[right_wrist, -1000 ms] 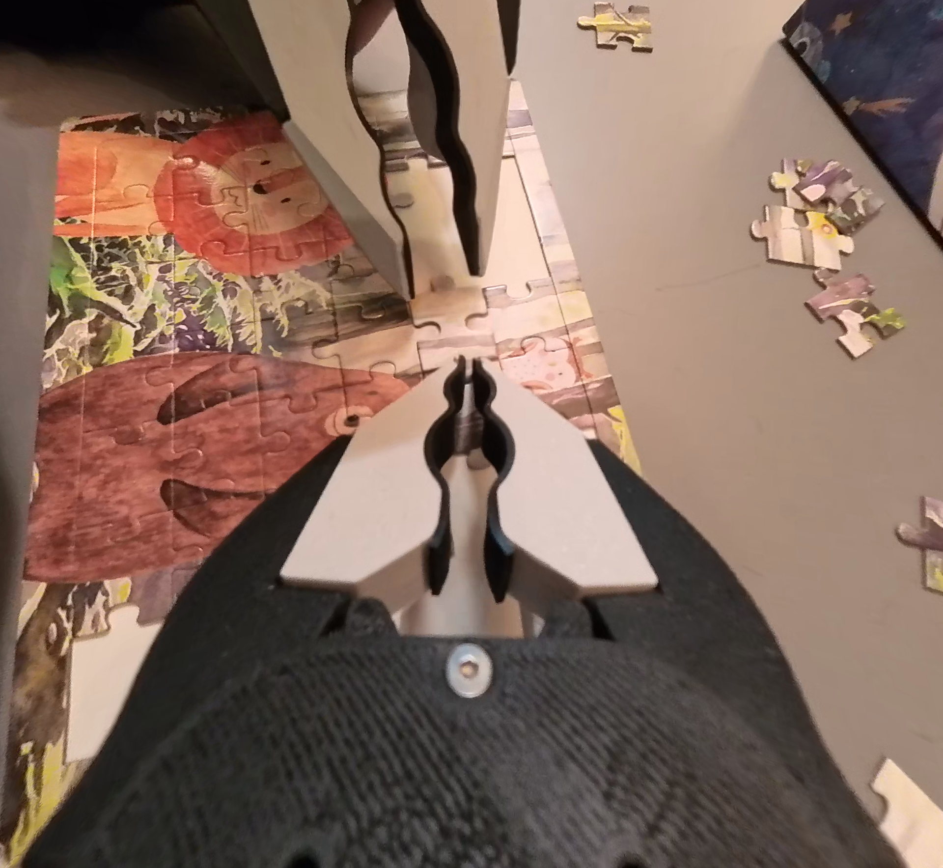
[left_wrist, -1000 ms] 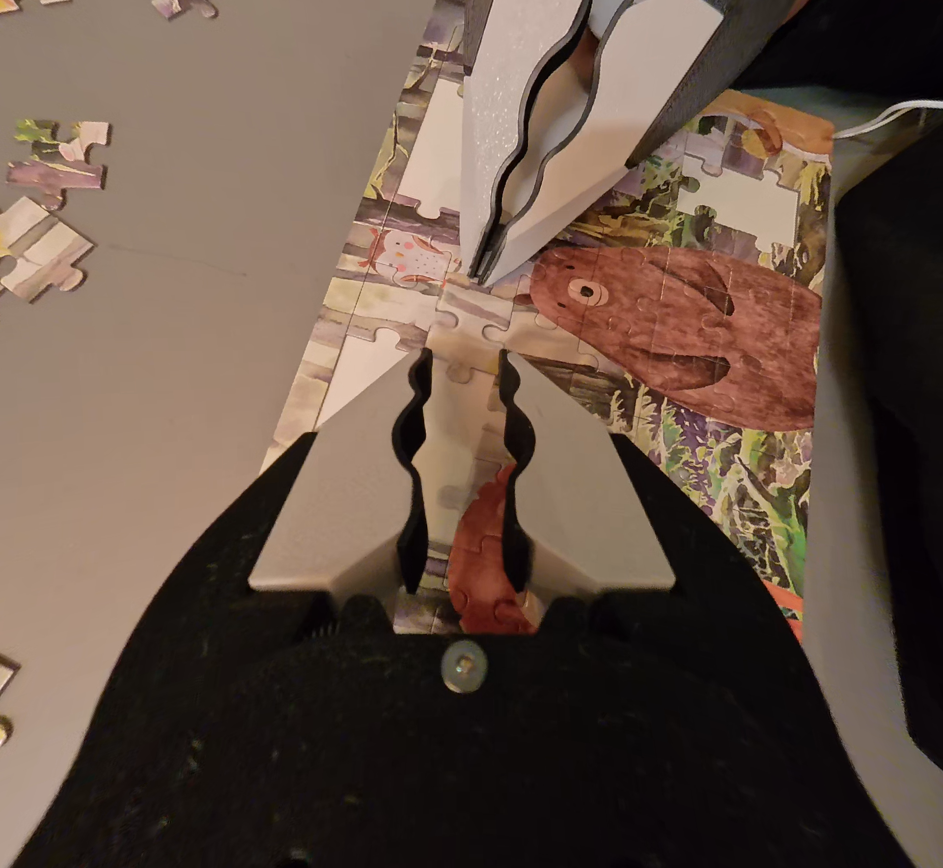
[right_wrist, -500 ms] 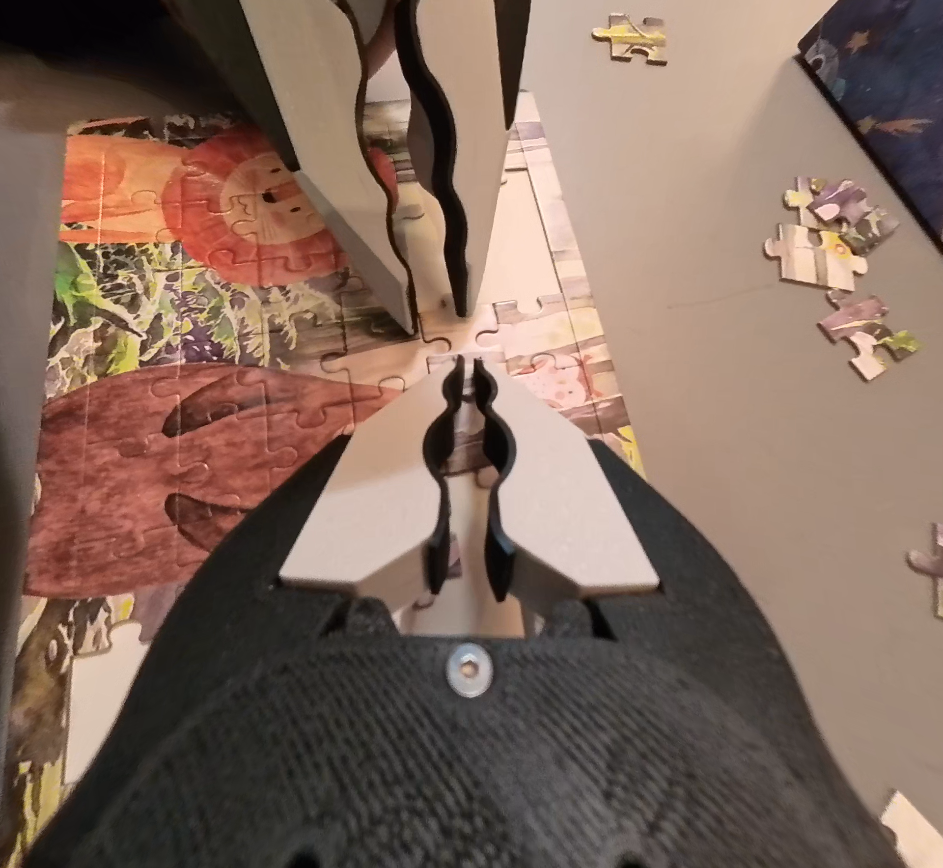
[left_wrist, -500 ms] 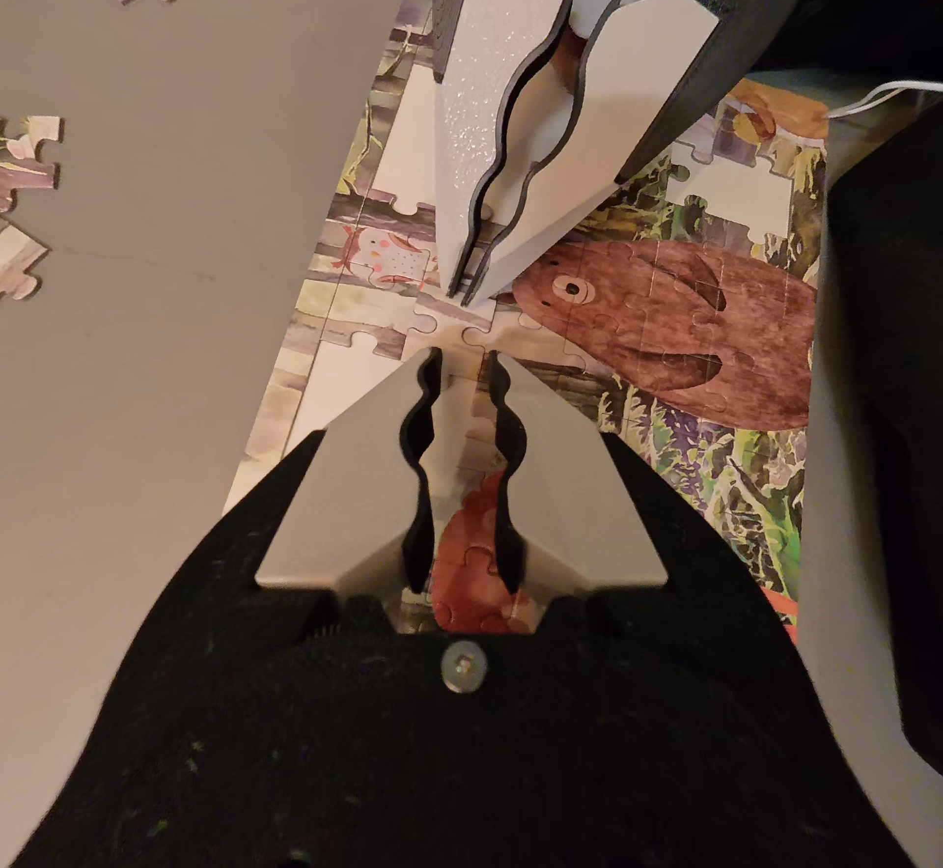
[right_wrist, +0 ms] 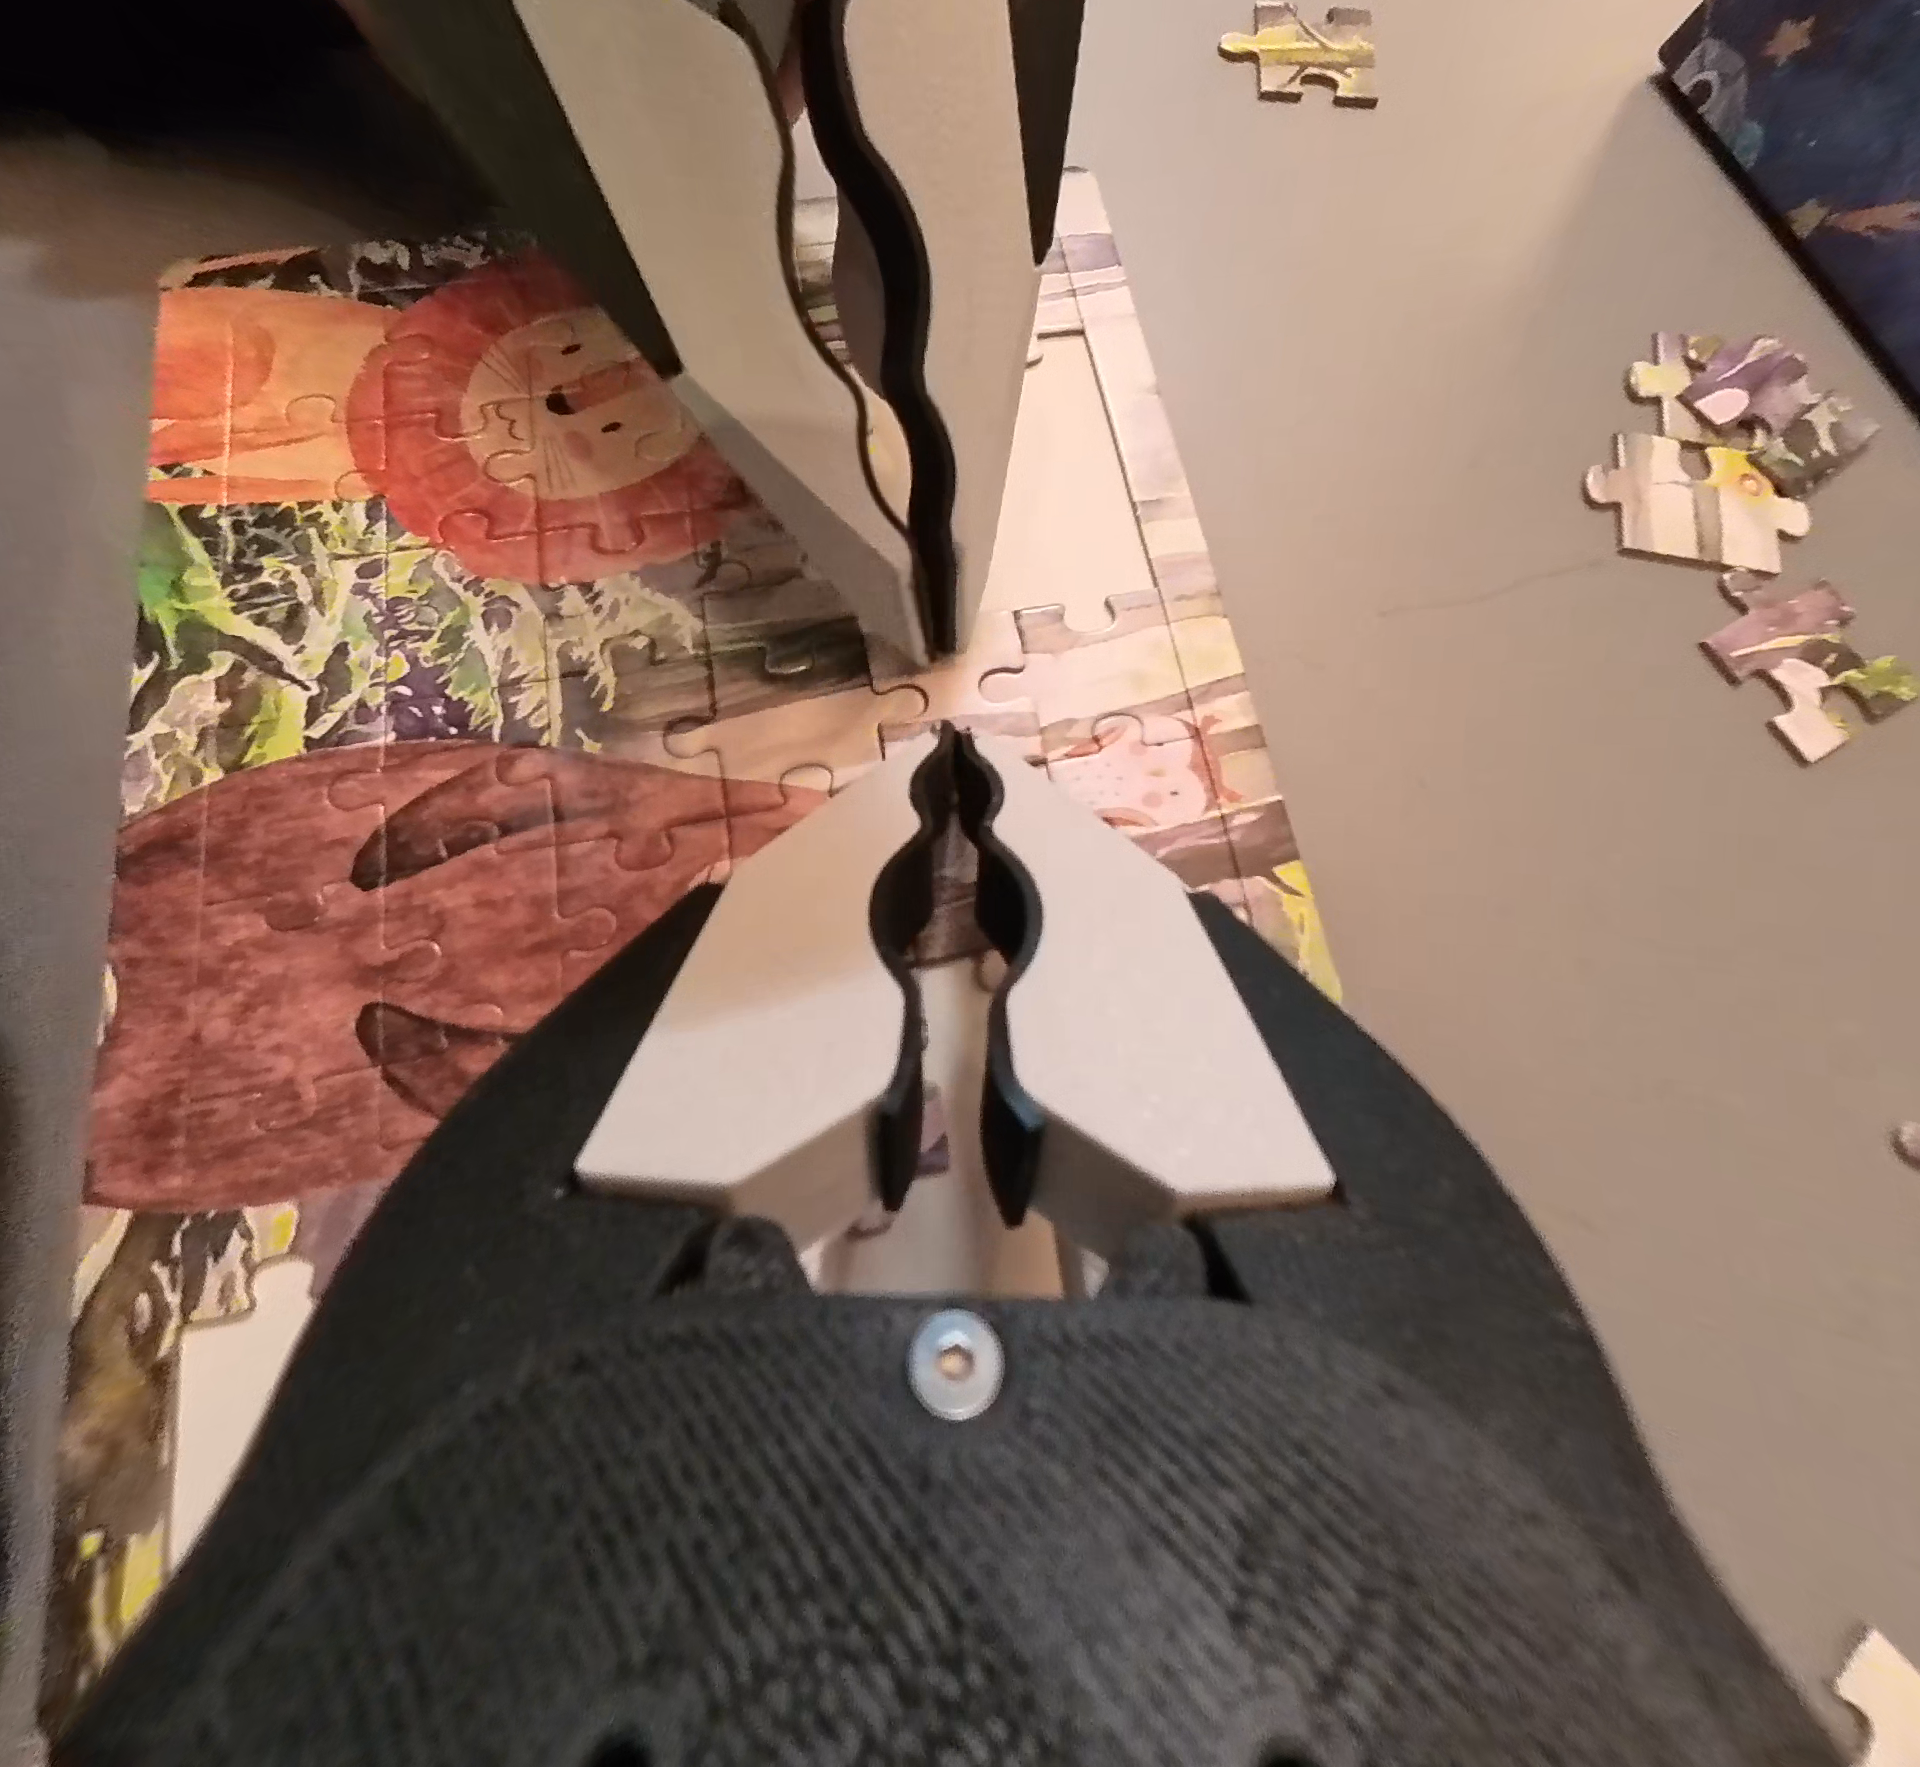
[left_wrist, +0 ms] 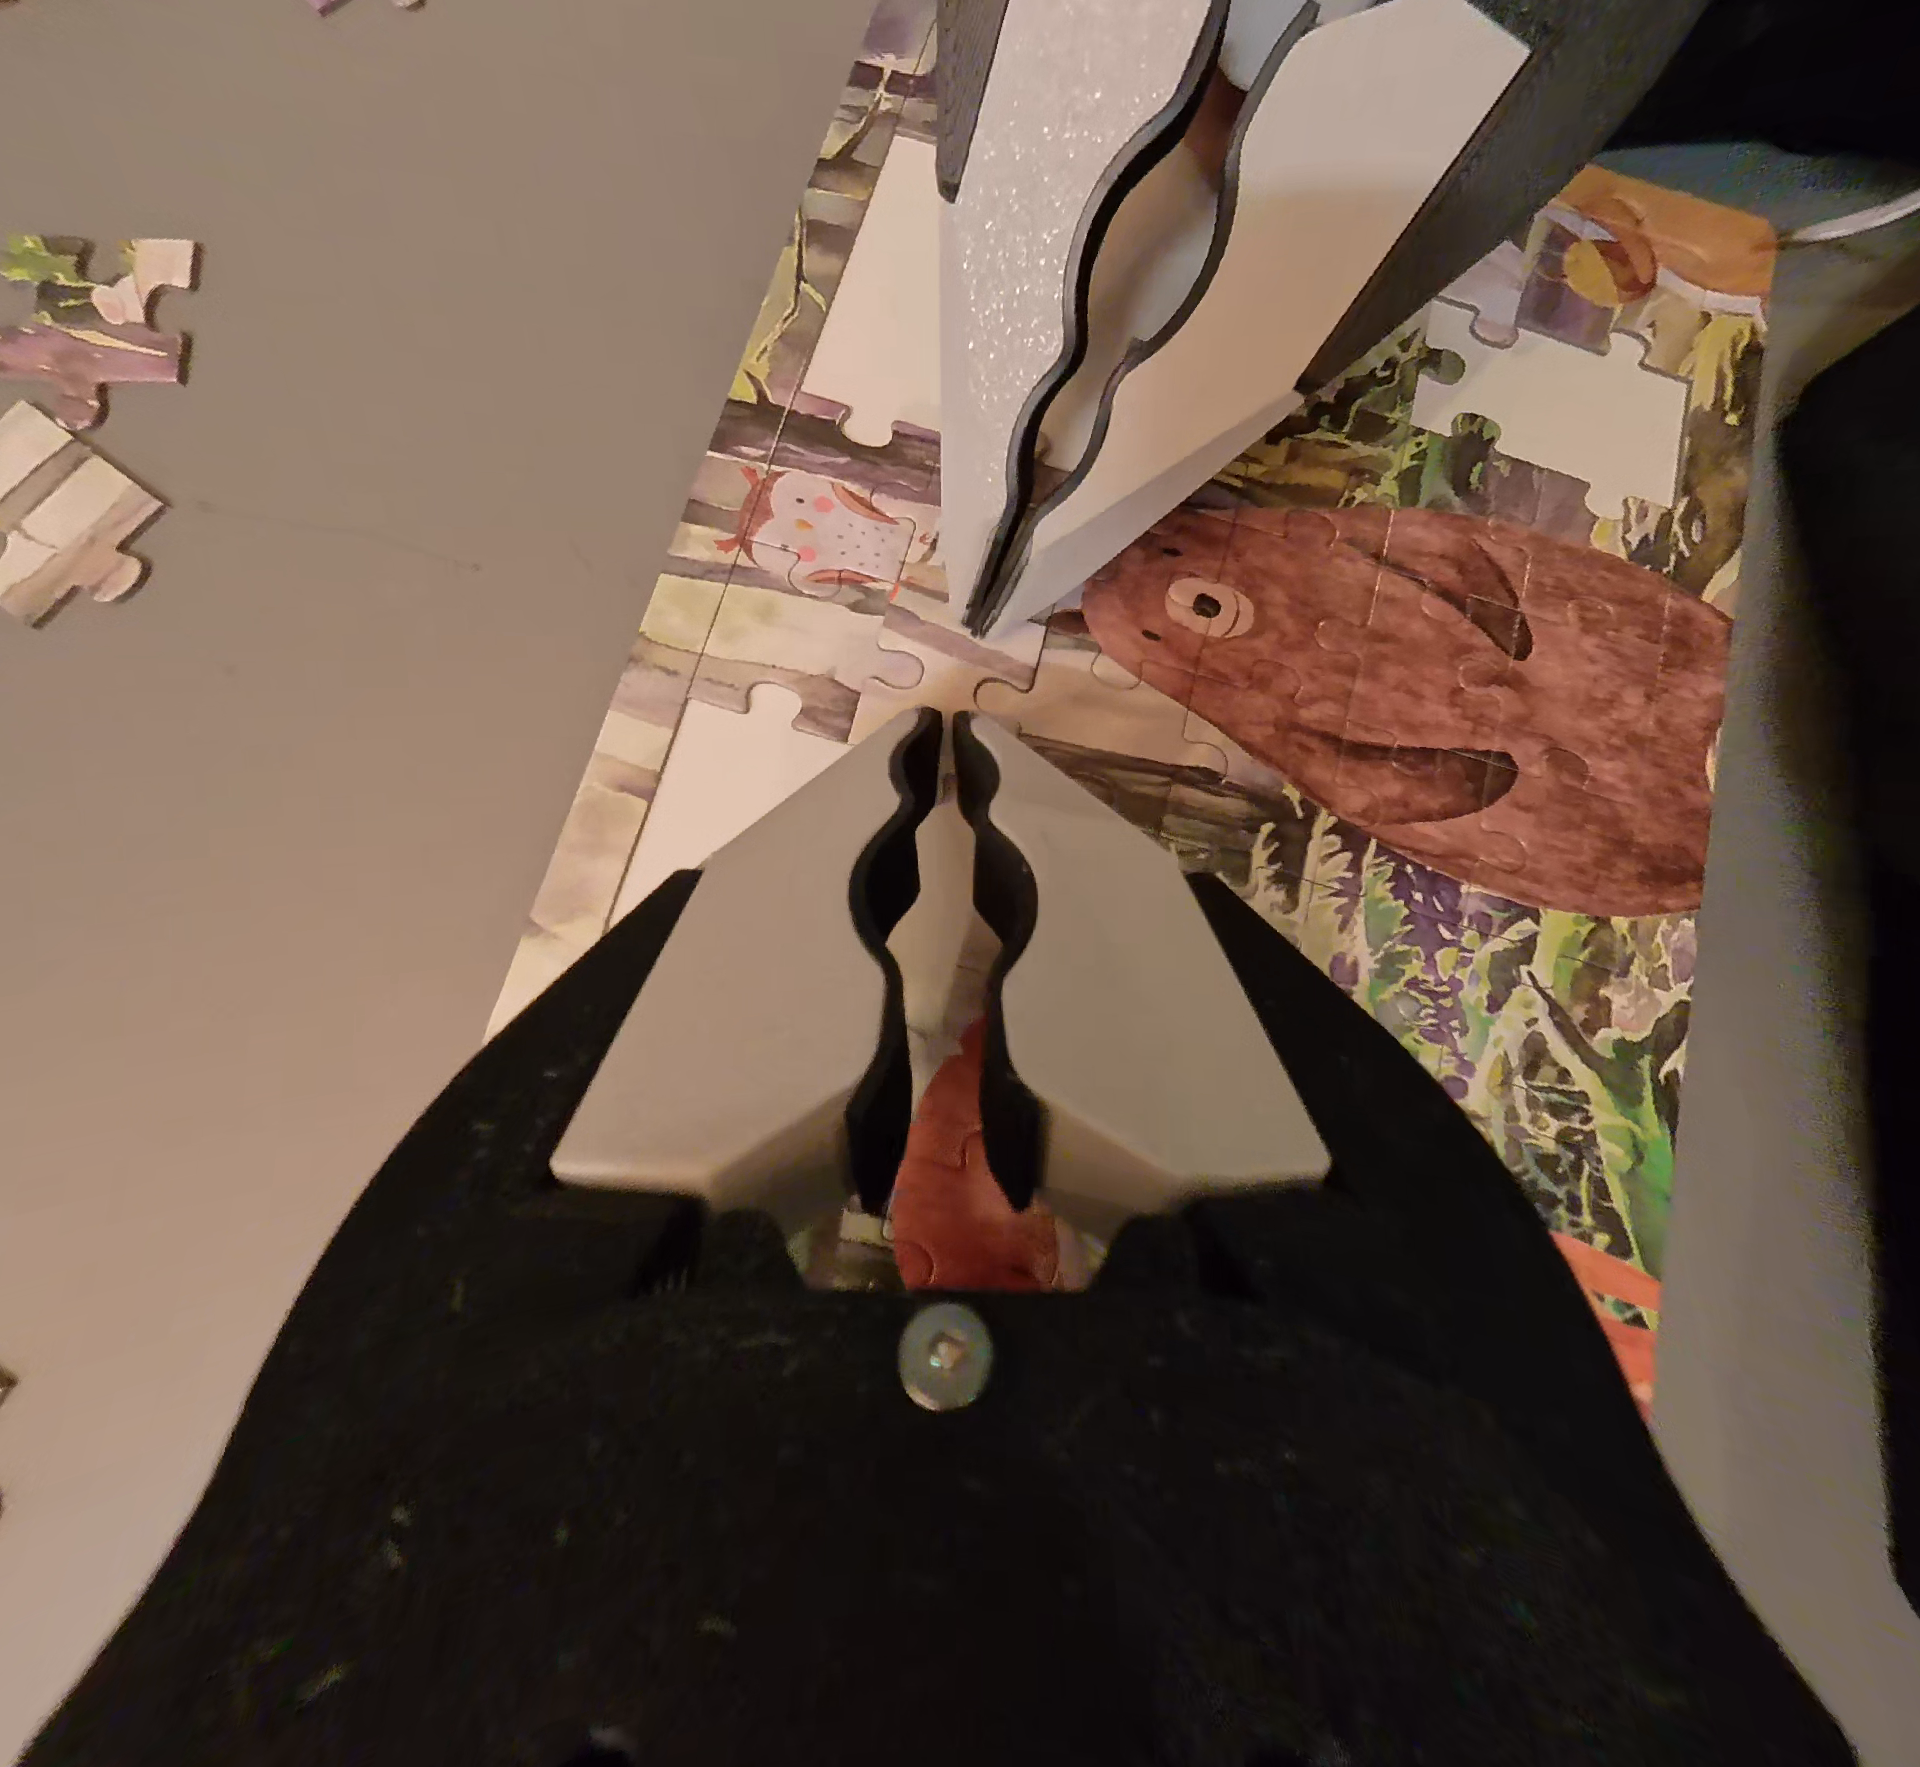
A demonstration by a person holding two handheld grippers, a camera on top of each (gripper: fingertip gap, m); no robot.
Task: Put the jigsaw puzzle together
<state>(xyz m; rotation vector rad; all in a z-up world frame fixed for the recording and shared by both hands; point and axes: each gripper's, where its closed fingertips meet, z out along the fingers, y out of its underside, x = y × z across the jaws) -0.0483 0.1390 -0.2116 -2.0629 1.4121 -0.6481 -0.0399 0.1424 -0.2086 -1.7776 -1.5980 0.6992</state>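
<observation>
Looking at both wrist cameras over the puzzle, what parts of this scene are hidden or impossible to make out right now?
- Left wrist view: the left gripper body covers the near puzzle, including most of the lion.
- Right wrist view: the right gripper hides the bear's head; the left gripper hides the puzzle's far part.
- Both views: whether the shut tips touch the pale piece cannot be told.
- Right wrist view: the dark blue board is cut off by the edge.

Left gripper [left_wrist: 940, 718]: fingers drawn together, tips nearly touching with only a slit between them; tips pressed down at the pale puzzle piece [left_wrist: 956, 668]; holding nothing
Right gripper [right_wrist: 954, 738]: fingers closed tip to tip; tips at the opposite edge of that same piece; empty
Relative pose: the two point at each other, tips just apart across the piece; each slants steeply down toward it
</observation>
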